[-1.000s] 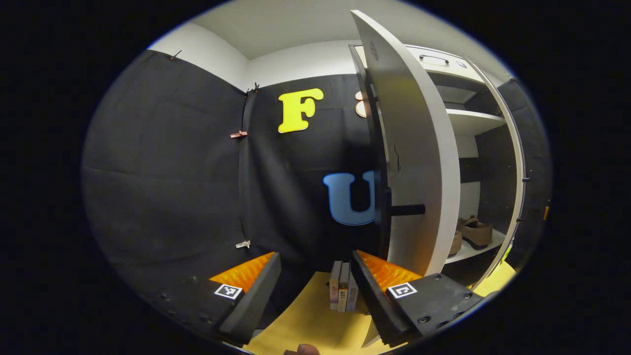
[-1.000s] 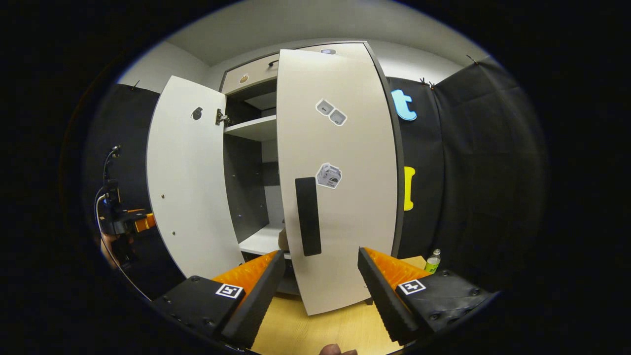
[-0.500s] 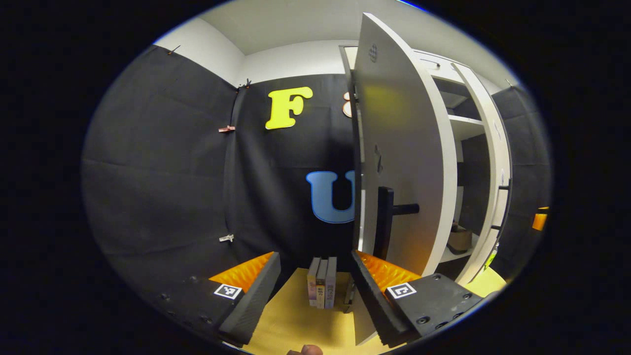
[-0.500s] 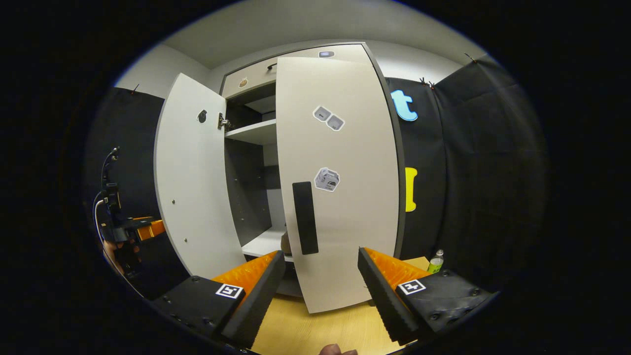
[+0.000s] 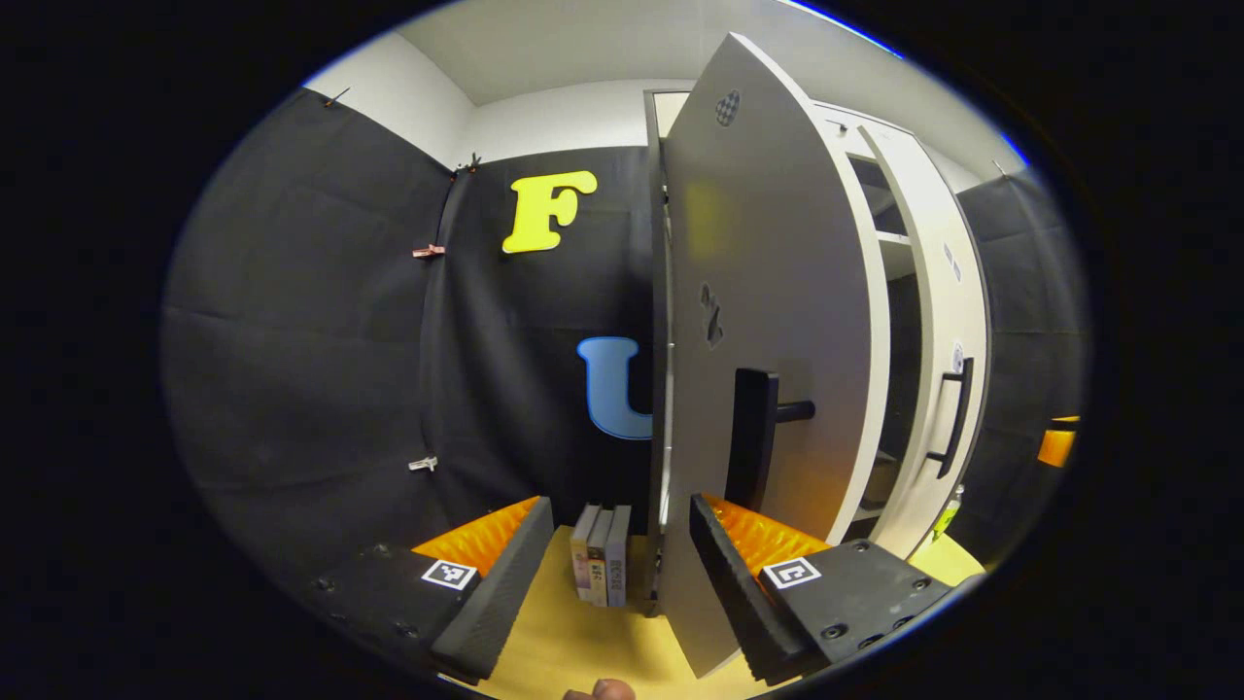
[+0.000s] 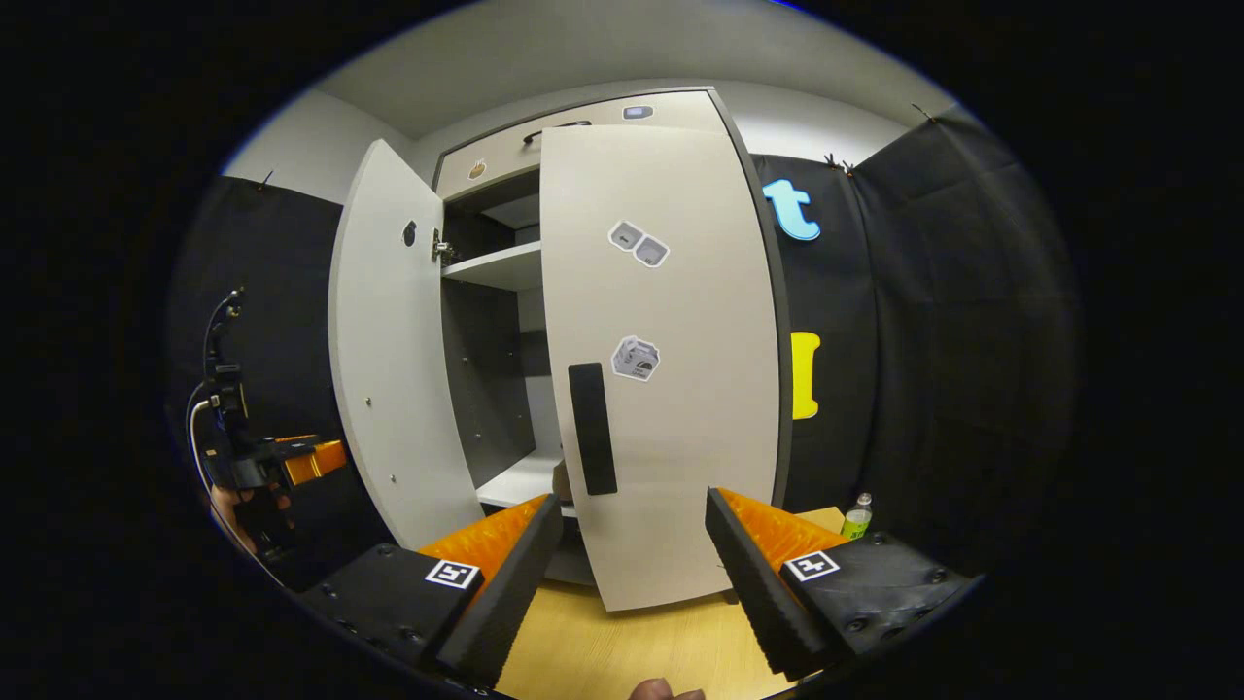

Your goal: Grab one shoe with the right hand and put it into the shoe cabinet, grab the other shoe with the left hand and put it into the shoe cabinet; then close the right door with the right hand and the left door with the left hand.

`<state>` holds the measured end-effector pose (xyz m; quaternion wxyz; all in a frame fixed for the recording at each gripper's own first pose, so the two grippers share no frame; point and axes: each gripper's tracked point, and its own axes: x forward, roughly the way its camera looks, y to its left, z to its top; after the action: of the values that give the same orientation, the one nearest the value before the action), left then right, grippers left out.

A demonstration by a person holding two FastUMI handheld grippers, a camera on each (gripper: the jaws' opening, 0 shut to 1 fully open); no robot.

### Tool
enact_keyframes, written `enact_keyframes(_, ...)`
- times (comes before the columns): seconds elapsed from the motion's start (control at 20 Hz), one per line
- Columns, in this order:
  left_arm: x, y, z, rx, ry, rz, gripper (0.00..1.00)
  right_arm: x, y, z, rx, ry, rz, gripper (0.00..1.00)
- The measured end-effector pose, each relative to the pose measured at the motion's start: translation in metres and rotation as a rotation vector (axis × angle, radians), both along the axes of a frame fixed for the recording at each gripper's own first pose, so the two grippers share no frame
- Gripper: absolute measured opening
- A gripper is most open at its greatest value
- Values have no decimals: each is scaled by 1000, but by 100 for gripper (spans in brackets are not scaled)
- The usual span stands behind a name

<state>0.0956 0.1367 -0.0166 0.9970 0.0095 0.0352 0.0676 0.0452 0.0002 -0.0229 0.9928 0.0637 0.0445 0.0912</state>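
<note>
Two claws hang released before the shoe cabinet (image 6: 583, 122): the left claw (image 5: 612, 569) beside its left door (image 5: 768, 321), the right claw (image 6: 632, 574) facing the right door (image 6: 671, 389).

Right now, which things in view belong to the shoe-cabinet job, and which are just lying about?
Job:
shoe cabinet
left door
right door
shoe
left gripper
right gripper

Lying about:
books
green bottle

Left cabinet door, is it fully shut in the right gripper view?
No, the left cabinet door stands swung out from the cabinet, leaving a dark gap where an inner shelf shows.
</note>
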Motion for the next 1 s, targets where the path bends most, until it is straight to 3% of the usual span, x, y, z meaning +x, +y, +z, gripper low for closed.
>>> enact_keyframes(0.35, 25, -72, -8, -10, 20, -145, 92, -5, -11, 7, 0, -13, -21, 98)
enact_keyframes(0.55, 16, -111, -19, -14, 56, -212, 94, -7, -17, 6, -12, -2, -41, 98)
enact_keyframes(1.0, -38, -142, -13, -36, 43, -239, 92, -10, -15, 8, -8, -4, -40, 98)
